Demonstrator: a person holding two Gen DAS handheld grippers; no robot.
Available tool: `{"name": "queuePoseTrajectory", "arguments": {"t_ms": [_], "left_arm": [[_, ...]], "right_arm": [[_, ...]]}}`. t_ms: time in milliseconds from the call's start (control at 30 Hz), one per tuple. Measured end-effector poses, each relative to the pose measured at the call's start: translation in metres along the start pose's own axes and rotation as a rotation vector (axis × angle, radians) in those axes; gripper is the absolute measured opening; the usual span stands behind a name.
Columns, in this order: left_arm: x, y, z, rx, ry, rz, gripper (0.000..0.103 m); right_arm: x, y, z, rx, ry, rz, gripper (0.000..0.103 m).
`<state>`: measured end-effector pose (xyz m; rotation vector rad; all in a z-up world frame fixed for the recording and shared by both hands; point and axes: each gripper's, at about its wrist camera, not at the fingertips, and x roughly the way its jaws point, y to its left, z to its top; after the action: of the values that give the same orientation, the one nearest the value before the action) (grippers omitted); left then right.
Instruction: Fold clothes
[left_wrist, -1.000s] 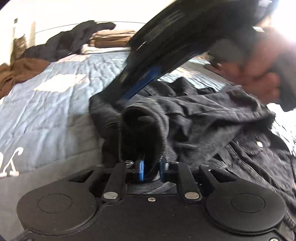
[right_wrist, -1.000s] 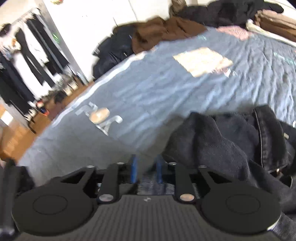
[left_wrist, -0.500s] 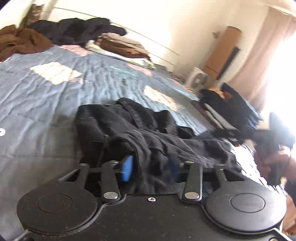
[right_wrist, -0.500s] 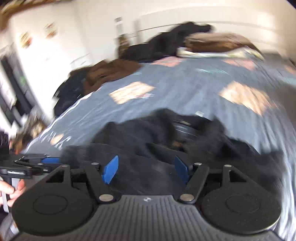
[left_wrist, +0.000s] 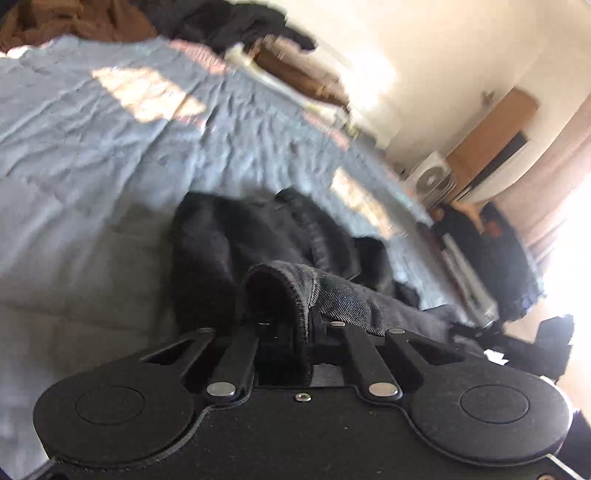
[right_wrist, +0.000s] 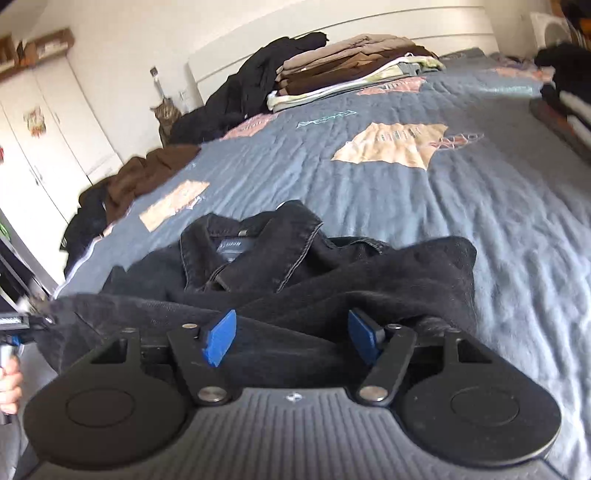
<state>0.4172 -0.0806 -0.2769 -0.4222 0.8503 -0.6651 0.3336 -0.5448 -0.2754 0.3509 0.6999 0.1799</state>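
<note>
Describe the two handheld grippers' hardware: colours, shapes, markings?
Left gripper: black flat body, two round discs, black linkage arms with silver rivets, central silver screw. Right gripper: same layout, but a grey ribbed body with a small emblem, and blue rectangular finger pads. No cables or sleeves visible.

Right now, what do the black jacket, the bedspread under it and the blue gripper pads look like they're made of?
Black jacket: probably denim, matte; twill weave and pale contrast stitching along the collar.
Bedspread: likely quilted cotton, matte blue-grey; puckered stitch lines and sewn-on tan patches.
Pads on the right hand-held gripper: seemingly rubber or soft plastic, dull blue, faintly ridged; the exact material is unclear.
</note>
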Motion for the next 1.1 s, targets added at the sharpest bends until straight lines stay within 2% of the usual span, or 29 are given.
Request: {"name": "queuePoseTrajectory", "arguments": {"t_ms": [100,167,233,333,367,433,500,567,633,700,733,833,967,1000,1100], "left_arm": [[0.014,0.019,0.001,-0.056,0.059,-0.006,0.009],[0.012,0.024,0.001,-0.082,0.075,-0.032,0.009],[0.009,0.026,0.001,-0.102,0.095,-0.061,0.01],[-0.007,0.019,0.002,-0.087,0.101,-0.109,0.014],[-0.012,0.014,0.0,-0.066,0.105,-0.118,0.014],[-0.018,0.004,-0.005,-0.007,0.118,-0.12,0.015],[-0.017,-0.003,-0.011,0.025,0.127,-0.112,0.02],[-0.014,-0.007,-0.016,0.041,0.133,-0.102,0.023],[-0.006,-0.007,-0.018,0.045,0.131,-0.057,0.023],[0.001,-0.003,-0.018,0.042,0.115,-0.018,0.008],[0.003,-0.003,-0.017,0.05,0.101,-0.002,0.008],[-0.007,-0.019,-0.008,0.148,0.02,0.018,0.005],[-0.034,-0.035,0.012,0.219,-0.109,-0.03,0.005],[-0.035,-0.036,0.015,0.237,-0.111,-0.029,0.005],[-0.015,-0.028,0.016,0.245,-0.006,0.009,0.006]], "right_arm": [[0.007,-0.016,0.002,0.023,0.014,0.016,0.053],[0.009,-0.023,0.002,0.031,0.029,0.018,0.042],[0.008,-0.028,0.003,0.053,0.041,0.027,0.04],[-0.009,-0.024,0.01,0.084,0.056,0.043,0.05],[-0.018,-0.02,0.009,0.069,0.047,0.042,0.057],[-0.036,-0.009,0.004,0.009,0.036,0.045,0.063],[-0.054,0.002,-0.006,-0.058,0.026,0.057,0.064],[-0.063,0.004,-0.015,-0.066,0.015,0.079,0.067],[-0.06,0.002,-0.022,-0.072,0.029,0.072,0.068],[-0.049,-0.002,-0.027,-0.075,0.056,0.036,0.068],[-0.043,-0.003,-0.028,-0.074,0.062,0.033,0.068],[-0.035,-0.002,-0.028,-0.093,0.071,0.035,0.068],[-0.04,0.002,-0.027,-0.09,0.04,0.055,0.068],[-0.042,0.003,-0.027,-0.09,0.028,0.062,0.068],[-0.041,0.003,-0.032,-0.087,0.014,0.071,0.069]]}}
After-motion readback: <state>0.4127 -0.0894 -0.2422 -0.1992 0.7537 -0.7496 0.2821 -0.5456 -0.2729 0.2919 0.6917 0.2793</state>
